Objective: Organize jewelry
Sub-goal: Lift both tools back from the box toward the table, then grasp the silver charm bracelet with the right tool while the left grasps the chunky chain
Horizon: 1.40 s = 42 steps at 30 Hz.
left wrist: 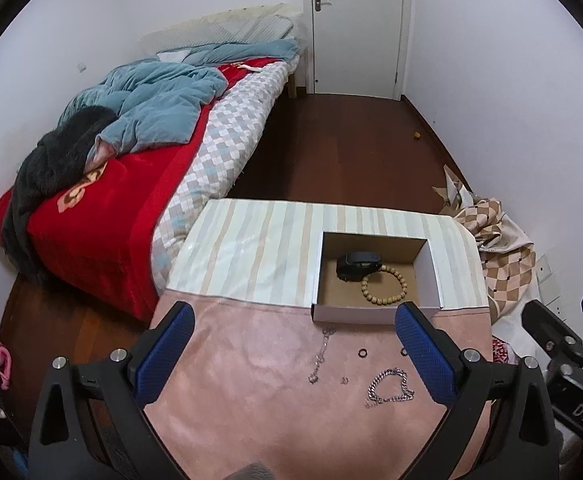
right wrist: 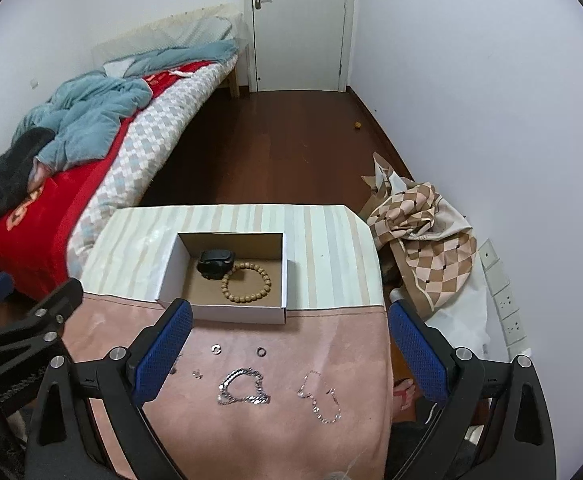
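Presently on pink worktop (right wrist: 251,440), near box (right wrist: 227,314): thick chain (right wrist: 243,387), thin chain (right wrist: 320,399), two rings (right wrist: 214,349). Light, limp, slippery; best pinched at bunched links. Left hand-held gripper (left wrist: 294,354) wide, empty; right hand-held gripper (right wrist: 289,350) likewise.

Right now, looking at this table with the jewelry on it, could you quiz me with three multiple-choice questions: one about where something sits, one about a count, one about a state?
1. Where does the round wooden bead bracelet lie?
A. on the pink cloth
B. inside the open white cardboard box
C. on the bed

2. How many small metal rings lie on the pink suede-like cloth just in front of the box?
A. two
B. five
C. none

3. What state is the right tool in?
A. shut on a chain
B. open, holding nothing
C. shut on a ring

Key: 1 B, the beads rest beside a black watch on the box floor. 2 A, a second ring lies nearby. 3 B, its blue pads stand wide apart.
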Motion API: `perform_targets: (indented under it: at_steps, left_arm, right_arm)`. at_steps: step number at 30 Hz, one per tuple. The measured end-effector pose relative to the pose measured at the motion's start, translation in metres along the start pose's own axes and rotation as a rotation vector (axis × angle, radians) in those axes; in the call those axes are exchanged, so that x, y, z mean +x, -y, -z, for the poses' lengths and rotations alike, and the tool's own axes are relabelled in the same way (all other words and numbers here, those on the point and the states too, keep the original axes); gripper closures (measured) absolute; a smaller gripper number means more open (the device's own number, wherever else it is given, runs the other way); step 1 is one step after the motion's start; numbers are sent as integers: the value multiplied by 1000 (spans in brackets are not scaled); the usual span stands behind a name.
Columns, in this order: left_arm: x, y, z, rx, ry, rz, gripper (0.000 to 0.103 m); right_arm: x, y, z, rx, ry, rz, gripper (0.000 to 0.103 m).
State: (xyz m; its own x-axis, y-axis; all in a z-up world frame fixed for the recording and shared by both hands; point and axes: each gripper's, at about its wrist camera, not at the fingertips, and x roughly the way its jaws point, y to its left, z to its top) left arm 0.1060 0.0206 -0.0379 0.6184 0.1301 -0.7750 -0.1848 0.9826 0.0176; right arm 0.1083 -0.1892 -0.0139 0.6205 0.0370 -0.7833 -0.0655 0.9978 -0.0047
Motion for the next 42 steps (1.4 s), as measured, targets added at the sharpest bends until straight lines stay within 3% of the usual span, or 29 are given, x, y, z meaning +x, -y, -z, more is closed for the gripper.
perform_targets:
  at_steps: [5,12,15,19,25,27,29,31,35,39,42]
  left_arm:
    - [29,1,27,-5,-65,-18,0]
    - [93,9,82,14,-232,-68,0]
    - [113,15,101,32,-290,-80,0]
    - [130,20,115,44,-333,-85,0]
    - [143,26,125,65,-368,-89,0]
    - [146,28,125,72,-375,-86,0]
    - [149,32,127,79,-385,-77,0]
    - [151,36,125,82,-394,-55,0]
    - [157,46,117,85,-402,9,1]
    - [171,59,115,71,-471,103,2]
    - [177,72,119,89,-501,138,24]
  right_arm:
    - [20,23,23,44,-65,7,3]
    - [108,83,98,186,-297,12,4]
    - [137,97,129,239,-362,-8,18]
    - [158,86,147,196,-366,-55,29]
    - [184,61,147,51,-330,-25,42]
    - [187,52,146,1,-313,-20,54]
    - [185,42,148,-63,-287,-10,81]
    - [184,36,149,-88,-284,-11,96]
    - [181,49,146,12,-294,-61,96]
    - [173,70,141,119,-279,-84,96]
    - [172,77,140,135,-277,-76,96]
